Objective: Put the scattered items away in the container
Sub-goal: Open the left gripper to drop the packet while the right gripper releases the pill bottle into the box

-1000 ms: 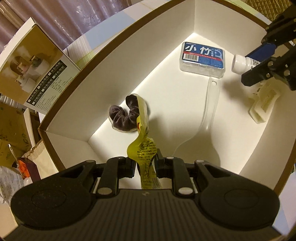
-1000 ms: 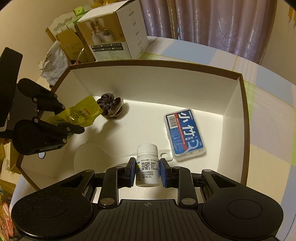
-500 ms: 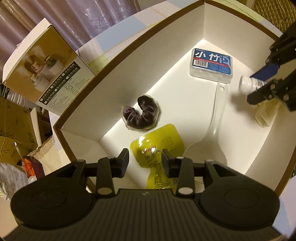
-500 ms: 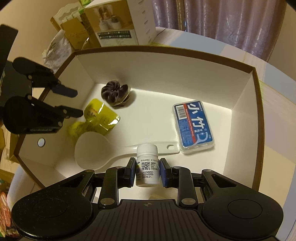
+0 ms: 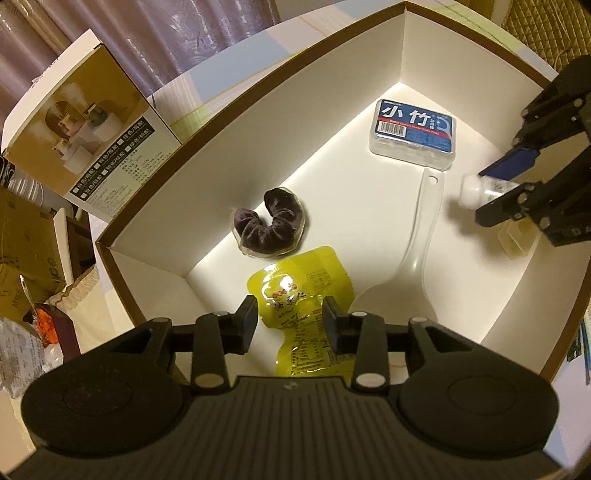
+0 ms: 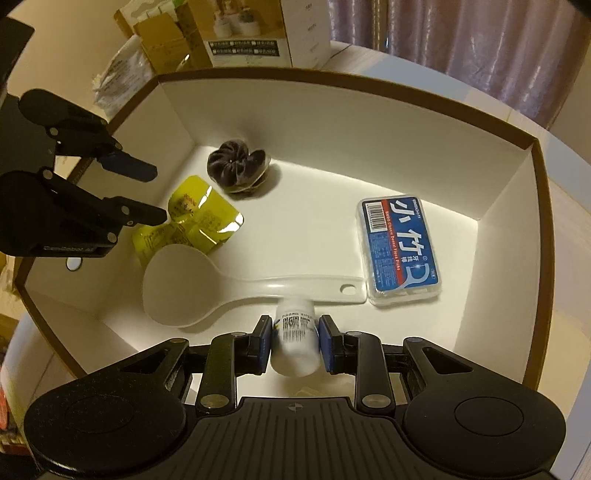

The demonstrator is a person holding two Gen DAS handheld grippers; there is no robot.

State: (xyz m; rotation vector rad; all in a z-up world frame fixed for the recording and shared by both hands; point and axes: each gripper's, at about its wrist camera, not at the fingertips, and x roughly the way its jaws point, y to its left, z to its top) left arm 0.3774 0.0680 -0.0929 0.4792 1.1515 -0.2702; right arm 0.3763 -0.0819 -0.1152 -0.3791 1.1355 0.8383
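Note:
A white box with a brown rim [image 5: 258, 85] [image 6: 332, 79] holds a dark scrunchie [image 5: 271, 230] [image 6: 236, 170], a blue floss-pick case [image 5: 412, 133] [image 6: 400, 251], a white rice spoon [image 5: 421, 236] [image 6: 177, 291] and a yellow pouch [image 5: 299, 291] [image 6: 199, 221]. My left gripper [image 5: 290, 321] [image 6: 155, 194] hangs open over the pouch, which lies flat on the box floor. My right gripper [image 6: 294, 343] [image 5: 480, 195] is low in the box with its jaws opening. A blurred white pill bottle [image 6: 293, 339] [image 5: 474, 188] is slipping between them, beside the spoon handle.
A pale plastic piece [image 5: 513, 240] lies on the box floor under the right gripper. Outside the box stand a printed product carton [image 5: 85, 122] [image 6: 251, 33], cardboard boxes [image 5: 22, 258] and bags to the left. A curtain [image 6: 461, 44] hangs behind.
The left gripper let go of the yellow pouch, which dropped flat onto the box floor. The right gripper's jaws have parted and the bottle, held upright before, now tips and blurs.

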